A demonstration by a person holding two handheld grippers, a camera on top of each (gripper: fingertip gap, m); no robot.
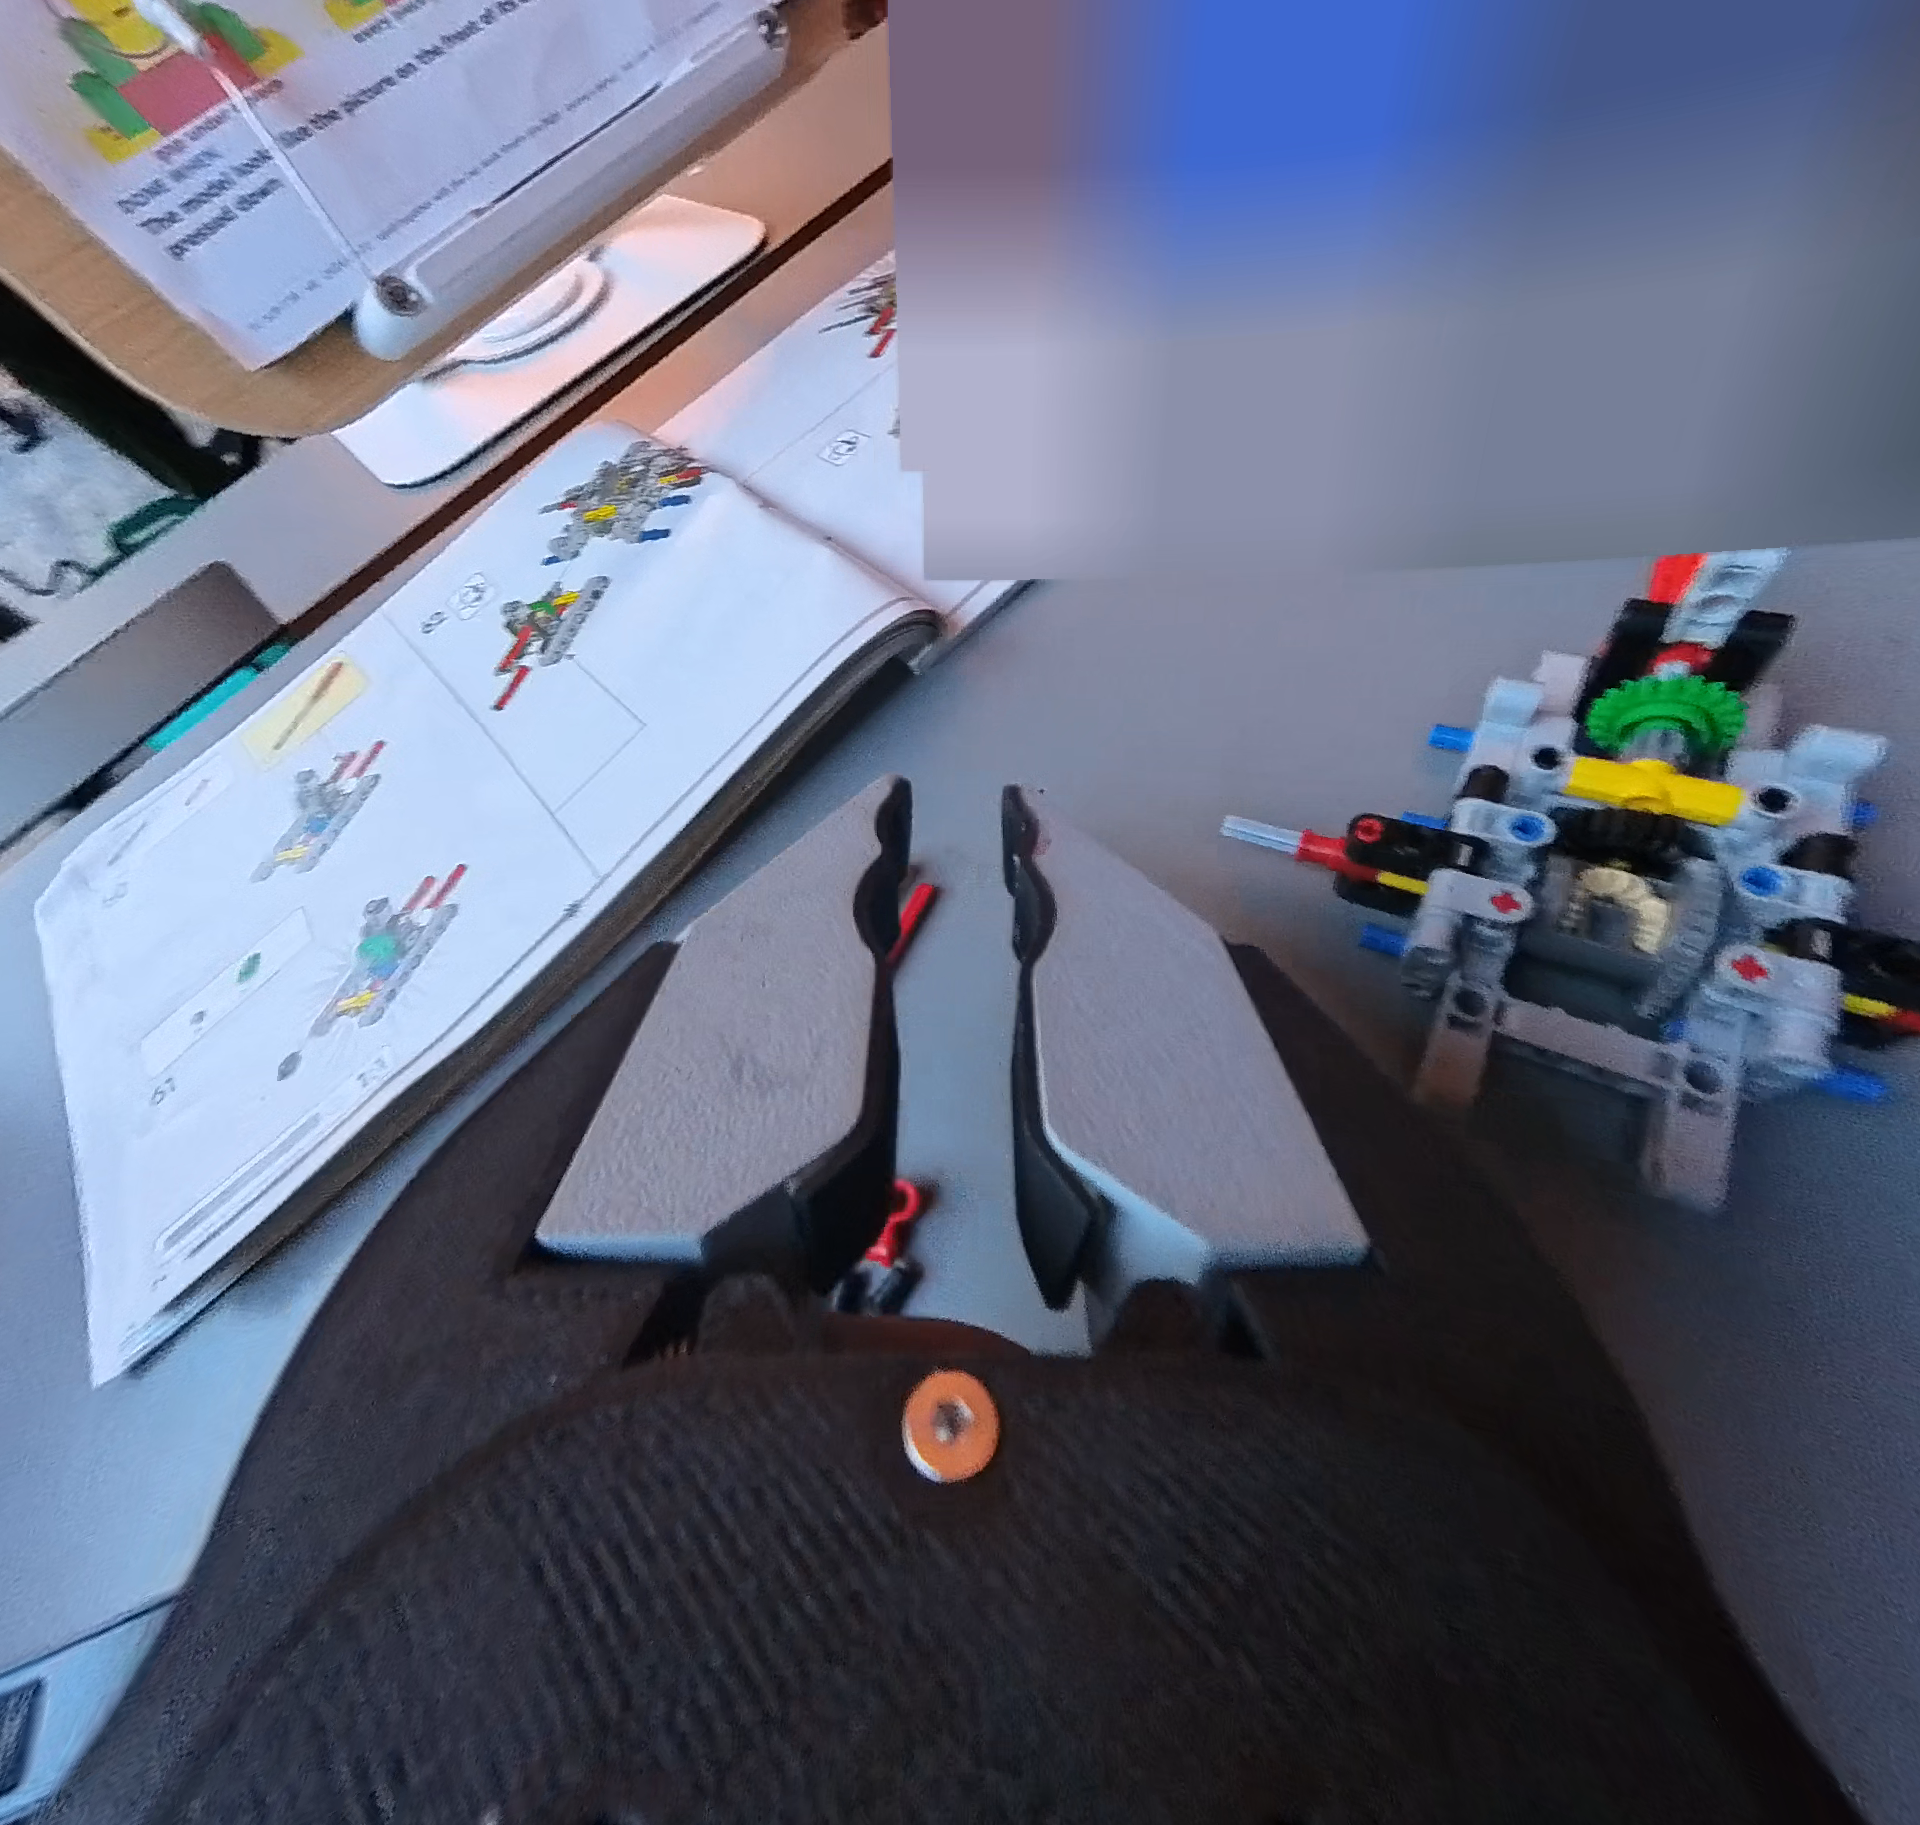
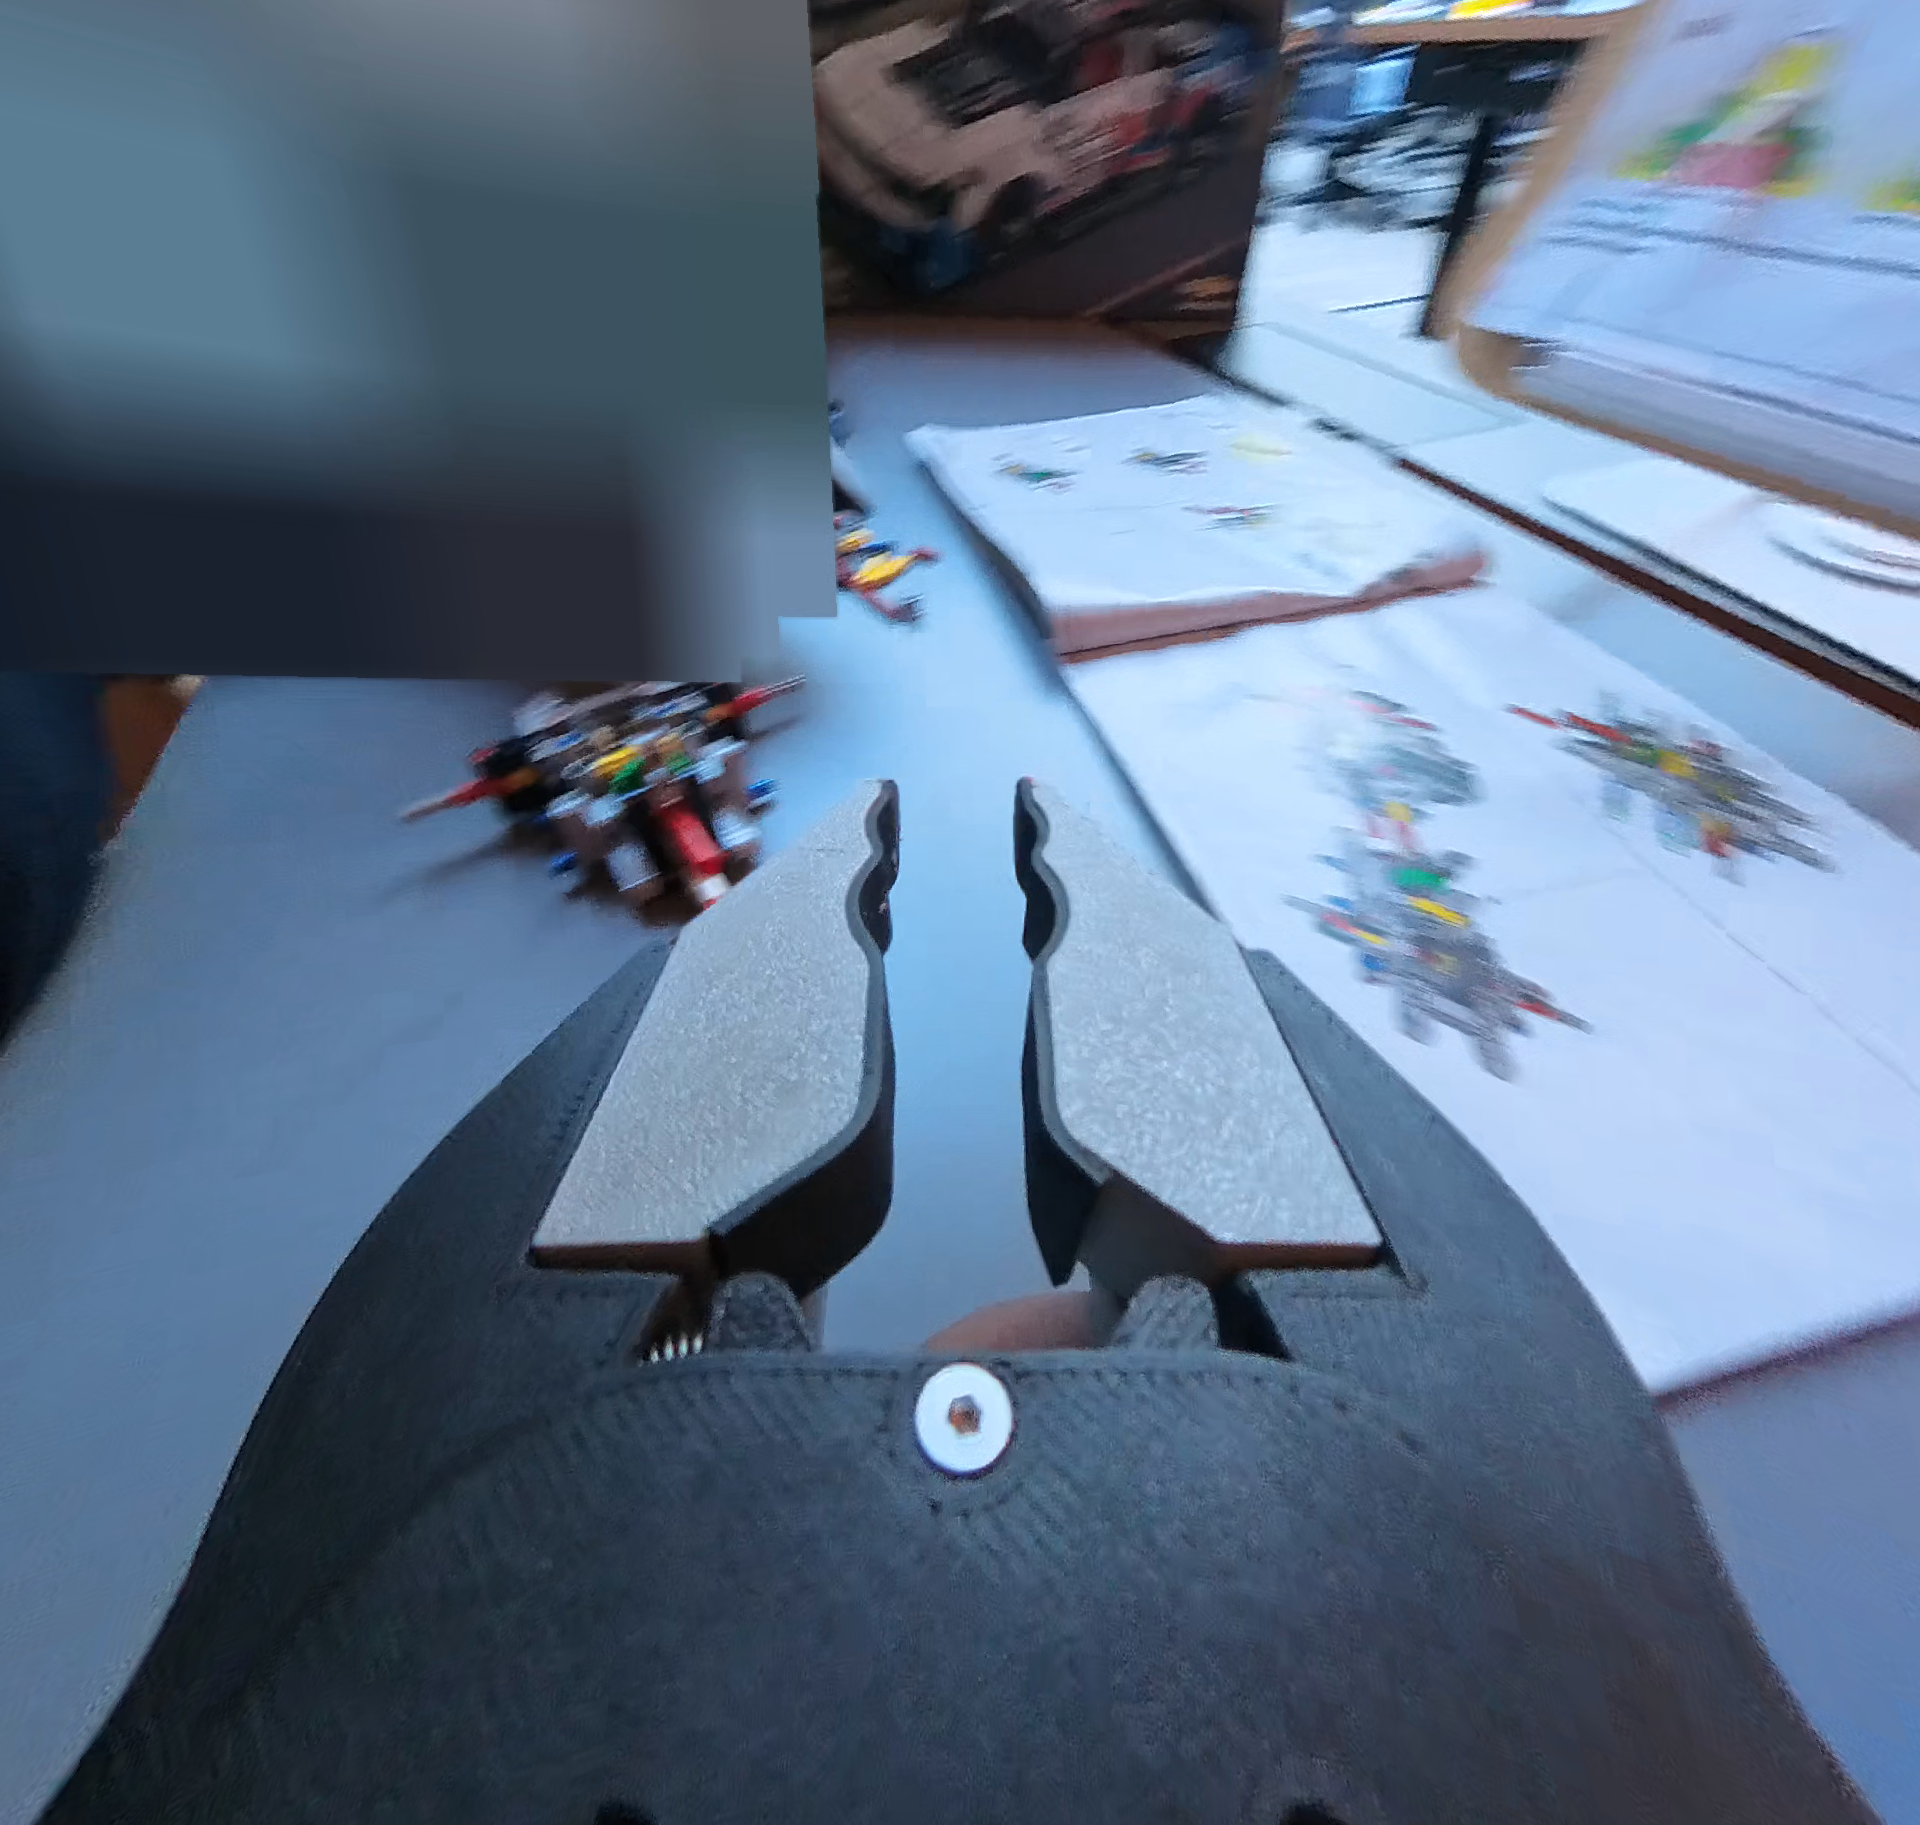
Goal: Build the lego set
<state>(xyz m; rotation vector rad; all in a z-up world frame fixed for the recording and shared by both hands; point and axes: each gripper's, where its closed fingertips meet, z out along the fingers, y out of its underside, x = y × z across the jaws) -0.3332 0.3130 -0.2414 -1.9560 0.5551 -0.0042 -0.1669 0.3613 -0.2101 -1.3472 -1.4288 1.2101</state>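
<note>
My left gripper [image 1: 956,799] hovers over the grey table [image 1: 1143,736] with its jaws a little apart. A thin red rod [image 1: 912,918] shows in the gap beside the left finger, and a small red and black piece [image 1: 896,1230] shows lower in the gap. The right pad stands clear of both, so nothing is clamped. A grey brick-built gear model [image 1: 1621,892] with a green gear and yellow bar stands to the right. My right gripper [image 2: 956,793] is open and empty above the table, with the same model [image 2: 623,788], blurred, to its left.
An open instruction booklet [image 1: 416,840] lies left of the left gripper and also shows in the right wrist view [image 2: 1455,892]. A second booklet [image 2: 1174,508] lies farther back. A board with a printed sheet [image 1: 364,92] stands on a white base [image 1: 561,321]. Loose pieces [image 2: 878,565] lie behind the model.
</note>
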